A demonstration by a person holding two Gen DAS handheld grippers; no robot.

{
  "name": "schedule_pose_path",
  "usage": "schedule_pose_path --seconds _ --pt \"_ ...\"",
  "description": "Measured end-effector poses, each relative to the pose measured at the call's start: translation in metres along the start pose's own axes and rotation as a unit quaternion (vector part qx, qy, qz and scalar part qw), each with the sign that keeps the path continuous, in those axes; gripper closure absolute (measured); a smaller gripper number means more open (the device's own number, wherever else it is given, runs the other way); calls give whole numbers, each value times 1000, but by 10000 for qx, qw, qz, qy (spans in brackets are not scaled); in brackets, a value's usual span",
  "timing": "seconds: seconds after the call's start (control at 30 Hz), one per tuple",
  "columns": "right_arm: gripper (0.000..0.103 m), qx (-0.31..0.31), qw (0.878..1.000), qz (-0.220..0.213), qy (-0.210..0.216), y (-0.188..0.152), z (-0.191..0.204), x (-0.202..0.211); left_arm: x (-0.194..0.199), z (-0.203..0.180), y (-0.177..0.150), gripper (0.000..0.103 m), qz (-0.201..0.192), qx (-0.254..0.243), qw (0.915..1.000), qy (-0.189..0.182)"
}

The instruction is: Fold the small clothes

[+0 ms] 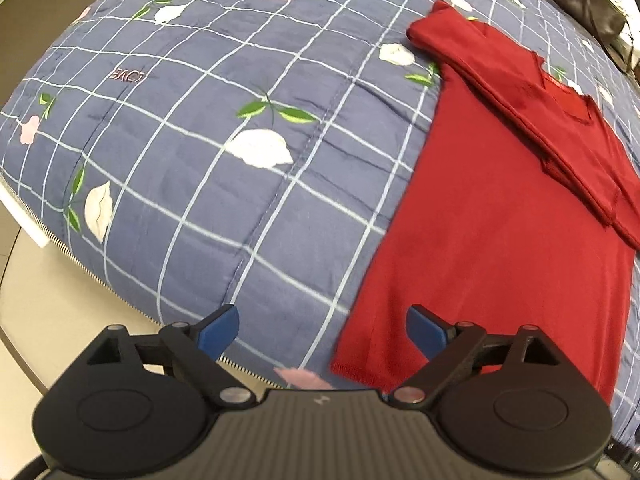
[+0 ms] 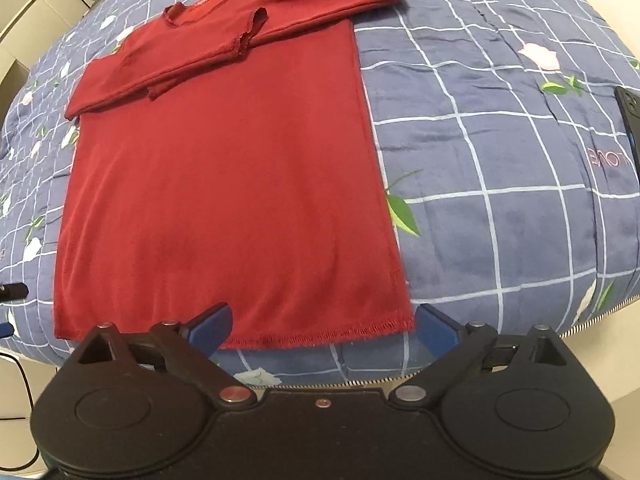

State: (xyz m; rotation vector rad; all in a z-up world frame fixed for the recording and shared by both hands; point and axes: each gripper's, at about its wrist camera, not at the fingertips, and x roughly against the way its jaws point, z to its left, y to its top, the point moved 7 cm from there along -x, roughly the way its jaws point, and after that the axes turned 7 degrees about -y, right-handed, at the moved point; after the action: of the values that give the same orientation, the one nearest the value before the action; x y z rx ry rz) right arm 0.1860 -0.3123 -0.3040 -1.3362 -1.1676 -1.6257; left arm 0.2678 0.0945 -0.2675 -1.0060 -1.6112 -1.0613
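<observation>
quilt (image 2: 500, 140) bears red top (image 2: 224, 184), grippers agape

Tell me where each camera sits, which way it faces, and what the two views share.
Left wrist: on the left gripper at the quilt's near edge, facing across it; shirt to the right; only its own open fingers show.
Right wrist: on the right gripper at the shirt's hem, facing up its length toward the folded-in sleeves; only its own open fingers show.
Shared: the same shirt and quilt.
</observation>
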Motion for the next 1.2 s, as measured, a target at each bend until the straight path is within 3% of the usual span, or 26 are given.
schedule_pose_path --seconds 0.3,0.47,0.63,0.83,1.07,1.2 --pt "3 411 9985 291 -207 3 6 -13 -19 -9 19 6 133 -101 9998 108" --pt "3 1254 9914 -62 -364 3 17 -5 -23 -9 3 6 289 -500 9981 230" --pt "3 2639 9600 -904 -218 -5 45 14 -19 -18 -25 5 357 -989 9943 165" --pt "12 3879 9179 -834 -32 -38 76 0 -16 -40 -58 3 255 -1975 9795 307" --pt "35 4582 8791 -1079 -747 -58 89 -32 -15 -64 -82 2 187 -2913 9554 441" --pt "43 4710 8694 -1212 -870 -63 92 -39 -11 -76 -89 2 155 -3166 9476 393"
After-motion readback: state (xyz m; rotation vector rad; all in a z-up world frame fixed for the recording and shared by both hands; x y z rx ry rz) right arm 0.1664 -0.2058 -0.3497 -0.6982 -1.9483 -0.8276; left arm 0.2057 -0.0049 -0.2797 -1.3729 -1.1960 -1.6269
